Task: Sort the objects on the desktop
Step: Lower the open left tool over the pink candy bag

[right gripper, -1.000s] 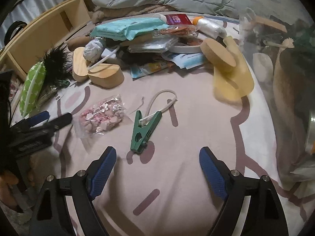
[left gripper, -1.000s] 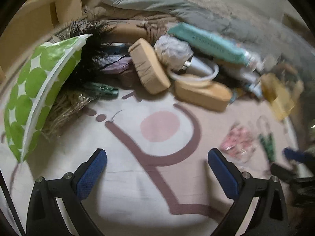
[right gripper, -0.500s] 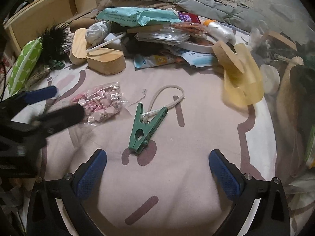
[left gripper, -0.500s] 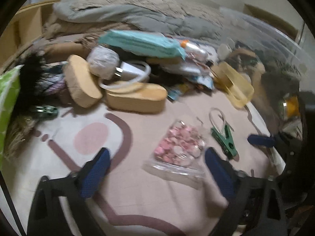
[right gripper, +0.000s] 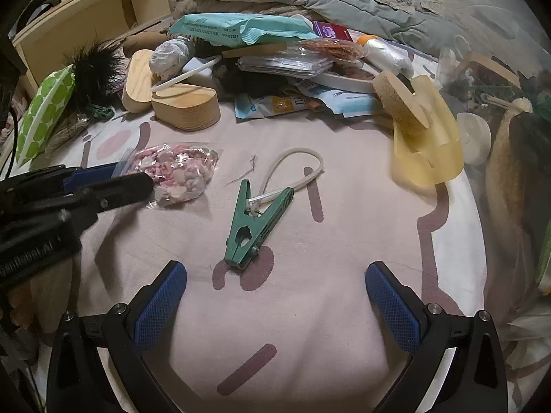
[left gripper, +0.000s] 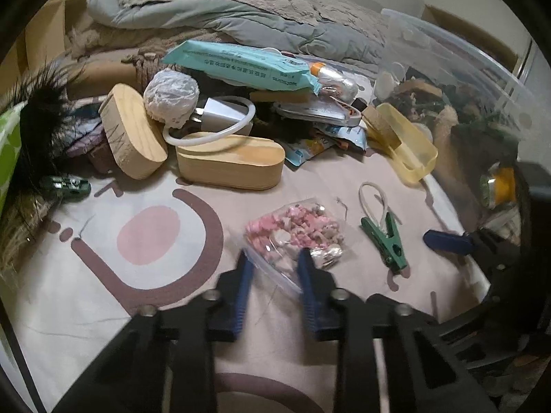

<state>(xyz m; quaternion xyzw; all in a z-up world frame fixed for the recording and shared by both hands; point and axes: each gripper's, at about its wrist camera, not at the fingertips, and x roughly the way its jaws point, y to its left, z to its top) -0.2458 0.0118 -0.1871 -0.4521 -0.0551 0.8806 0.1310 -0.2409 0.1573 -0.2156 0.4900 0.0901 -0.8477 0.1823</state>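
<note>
A clear bag of pink pieces lies on the patterned cloth, and the right wrist view shows it too. My left gripper is closing its jaws on the bag's near edge, and the blue pads pinch the plastic. From the right wrist view, that gripper reaches in from the left. A green clip with a white loop lies just right of the bag. My right gripper stands open just short of the clip, with nothing between its fingers.
Behind lies a heap: two oval wooden boxes, a teal wipes pack, packets and a yellow plastic tray. A clear bin stands at the right. A green dotted pouch, black feathers and a wooden shelf are on the left.
My left gripper swung right from the pink circle to the bag, and its jaws went from wide open to shut on the bag's edge. The right gripper widened slightly and stayed by the clip.
</note>
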